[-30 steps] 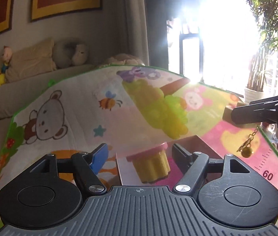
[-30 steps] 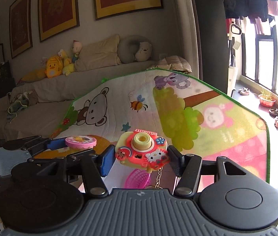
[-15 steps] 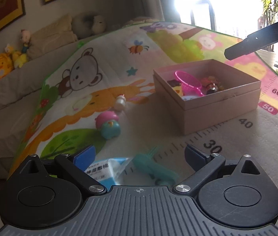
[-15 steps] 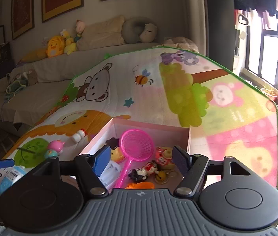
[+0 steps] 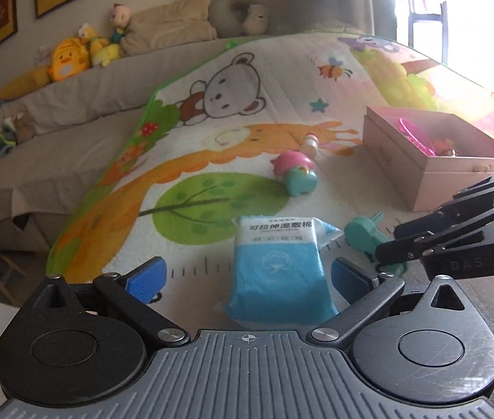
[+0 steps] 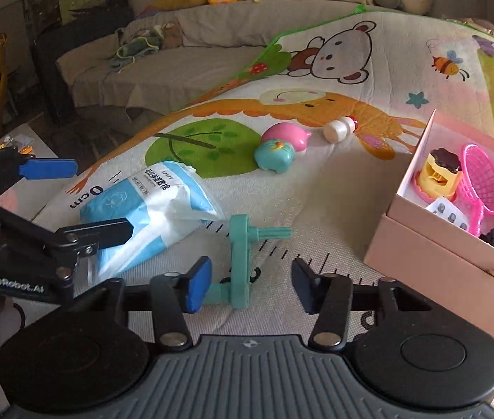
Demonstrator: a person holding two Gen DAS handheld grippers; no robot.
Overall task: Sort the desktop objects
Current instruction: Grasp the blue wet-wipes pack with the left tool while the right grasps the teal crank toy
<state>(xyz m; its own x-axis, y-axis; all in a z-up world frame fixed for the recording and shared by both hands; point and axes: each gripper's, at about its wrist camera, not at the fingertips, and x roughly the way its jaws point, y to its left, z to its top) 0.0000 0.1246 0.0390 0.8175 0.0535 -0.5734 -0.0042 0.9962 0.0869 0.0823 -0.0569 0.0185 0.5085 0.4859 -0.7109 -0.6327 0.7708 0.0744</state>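
The left claw [image 5: 247,274] stands wide open, its jaws having just been opening. A blue-and-white packet [image 5: 276,262] lies flat on the play mat [image 6: 316,188] between its 2 fingers. The right-hand pad [image 5: 348,276] is just beside the packet's edge and the left-hand pad [image 5: 145,276] is well apart from it, so nothing is gripped.

The right claw [image 6: 250,288] is partly open, its jaws having just been closing. A teal plastic toy [image 6: 240,255] lies on the mat between them. The left blue pad [image 6: 198,288] sits against the toy's near end, possibly touching, though the view is too oblique to be sure. The right finger is clear of it.

The 2 claws are close together, the packet just left of the teal toy. A pink box [image 6: 439,262] stands open to the right, with bare mat between it and the toy. Farther off lie a pink-and-teal toy [image 6: 278,150] and a small white bottle [image 6: 337,129]. The mat's green edge [image 6: 264,49] runs along the far left.
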